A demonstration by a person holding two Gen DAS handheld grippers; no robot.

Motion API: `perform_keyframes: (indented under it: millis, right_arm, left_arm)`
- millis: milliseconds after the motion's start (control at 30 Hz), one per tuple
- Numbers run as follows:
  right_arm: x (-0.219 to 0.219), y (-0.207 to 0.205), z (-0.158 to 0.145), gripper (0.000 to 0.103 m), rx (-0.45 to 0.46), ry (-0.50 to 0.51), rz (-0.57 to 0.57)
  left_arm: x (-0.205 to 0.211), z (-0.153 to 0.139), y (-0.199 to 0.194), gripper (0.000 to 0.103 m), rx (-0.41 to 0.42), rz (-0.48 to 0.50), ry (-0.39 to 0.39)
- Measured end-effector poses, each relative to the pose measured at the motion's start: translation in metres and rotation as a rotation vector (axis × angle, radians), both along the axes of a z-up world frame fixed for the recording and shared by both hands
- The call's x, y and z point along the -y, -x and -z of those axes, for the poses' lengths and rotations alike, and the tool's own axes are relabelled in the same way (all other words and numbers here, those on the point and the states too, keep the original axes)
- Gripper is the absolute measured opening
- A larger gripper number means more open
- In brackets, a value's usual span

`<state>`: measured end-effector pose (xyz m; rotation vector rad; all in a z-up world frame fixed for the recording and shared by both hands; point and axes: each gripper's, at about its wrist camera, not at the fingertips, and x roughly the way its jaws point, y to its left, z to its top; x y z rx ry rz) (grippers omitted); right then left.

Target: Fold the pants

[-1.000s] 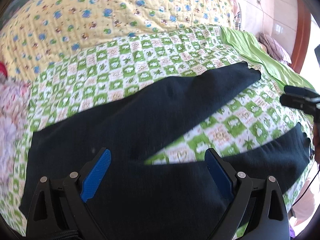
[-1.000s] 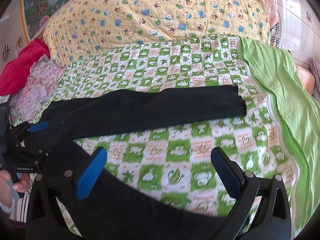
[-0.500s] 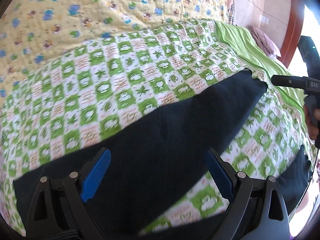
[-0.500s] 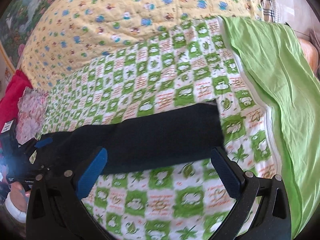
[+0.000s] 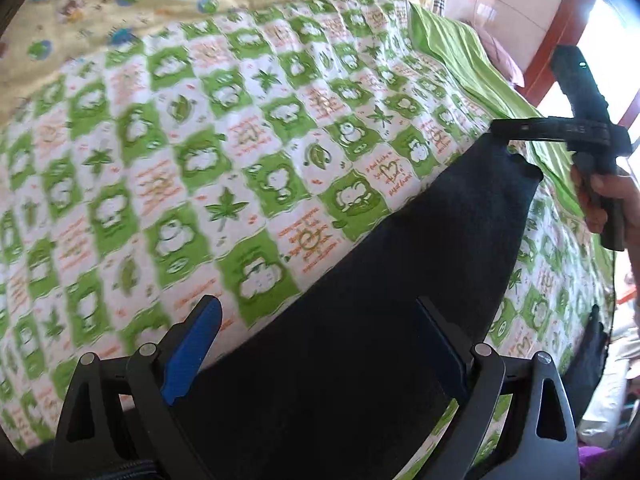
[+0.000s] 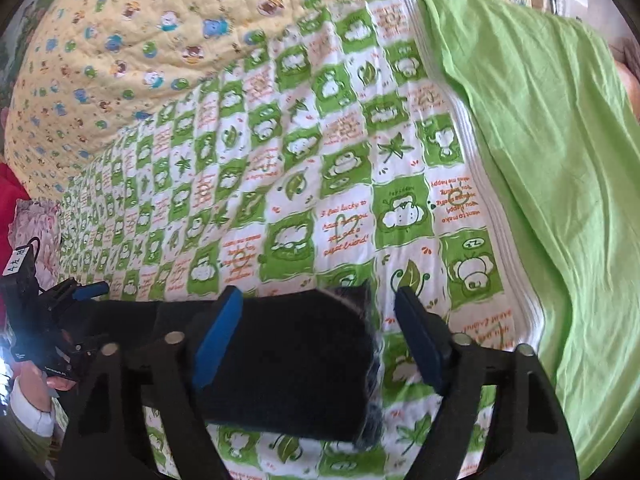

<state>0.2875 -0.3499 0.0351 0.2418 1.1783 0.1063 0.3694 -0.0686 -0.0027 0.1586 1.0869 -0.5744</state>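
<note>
Black pants lie spread on a green-and-white checked quilt. In the left wrist view the far leg runs up to the right and ends in a cuff. My left gripper hangs open above the middle of this leg. The right gripper, held by a hand, sits at the cuff's corner. In the right wrist view the cuff lies between the jaws of my right gripper, which are closing. Its right pad stands clear of the cloth. The left gripper shows at the far left.
A yellow cartoon-print quilt is heaped behind. A plain green sheet covers the bed's right side. Red cloth and pink floral cloth lie at the left. The other leg's end hangs at the near right edge.
Both grippers have slid along the far leg toward its cuff and dropped closer to the bed. The right jaws have narrowed around the cuff end.
</note>
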Motion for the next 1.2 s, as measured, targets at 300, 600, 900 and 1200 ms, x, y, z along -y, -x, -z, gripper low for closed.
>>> perform_keyframes:
  millis: [300, 600, 900, 1200]
  right_arm:
    - [0.001, 0.008, -0.006, 0.014, 0.054, -0.036, -0.004]
    - [-0.002, 0.058, -0.042, 0.008, 0.153, -0.083, -0.031]
    - [0.000, 0.139, -0.066, 0.008, 0.217, -0.142, -0.026]
    - [-0.003, 0.221, -0.052, 0.008, 0.210, -0.139, -0.036]
  left_arm:
    - [0.028, 0.008, -0.001, 0.034, -0.040, 0.072, -0.041]
    - [0.024, -0.034, 0.055, 0.008, 0.050, 0.074, -0.009]
    - [0.013, -0.059, 0.146, 0.008, 0.096, 0.089, 0.041]
    - [0.009, -0.052, 0.215, 0.007, 0.095, 0.088, 0.051]
